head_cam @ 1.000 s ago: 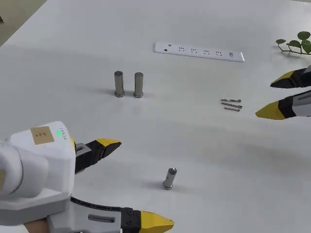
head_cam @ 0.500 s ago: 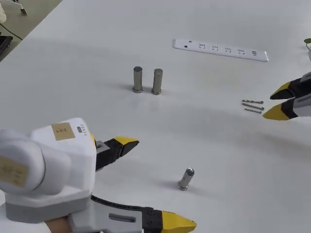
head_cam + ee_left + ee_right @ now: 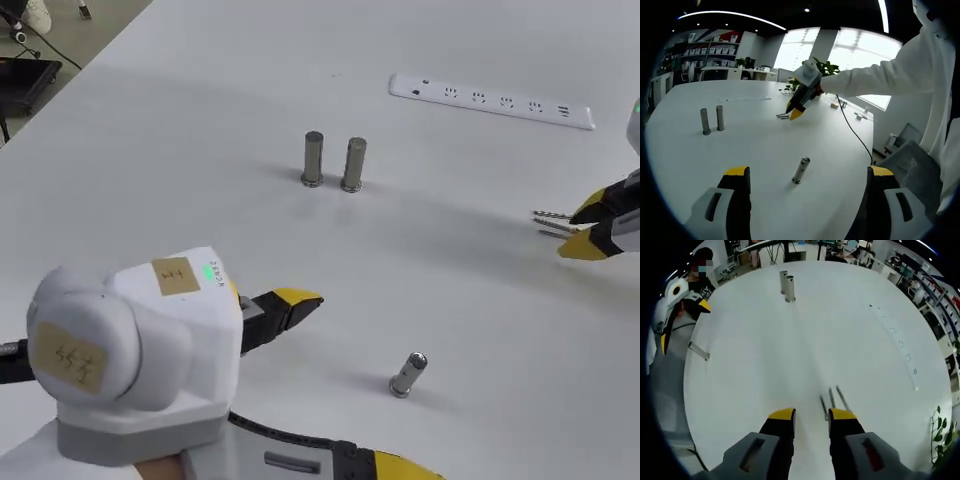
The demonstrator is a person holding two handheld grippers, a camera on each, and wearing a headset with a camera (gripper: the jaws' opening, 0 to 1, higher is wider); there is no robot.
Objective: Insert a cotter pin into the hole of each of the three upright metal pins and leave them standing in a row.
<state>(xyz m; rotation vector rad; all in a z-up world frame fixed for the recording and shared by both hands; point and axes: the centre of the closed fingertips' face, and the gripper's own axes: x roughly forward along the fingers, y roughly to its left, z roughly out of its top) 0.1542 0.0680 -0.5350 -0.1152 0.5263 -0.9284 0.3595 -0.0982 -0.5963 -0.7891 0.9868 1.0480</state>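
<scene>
White table (image 3: 790,350) | right gripper (image 3: 812,414) narrowly parted, tip beside cotter pins (image 3: 832,397)

The white tabletop (image 3: 755,145) has a rounded edge. Ahead of the left claw (image 3: 807,173) stand tall bright windows (image 3: 850,50) and a leafy plant (image 3: 826,67). Ahead and to its left are stocked shelving (image 3: 715,47) and low desks (image 3: 747,74). A curved ceiling light strip (image 3: 730,14) runs overhead. A grey chair (image 3: 907,147) stands to the claw's right.
</scene>
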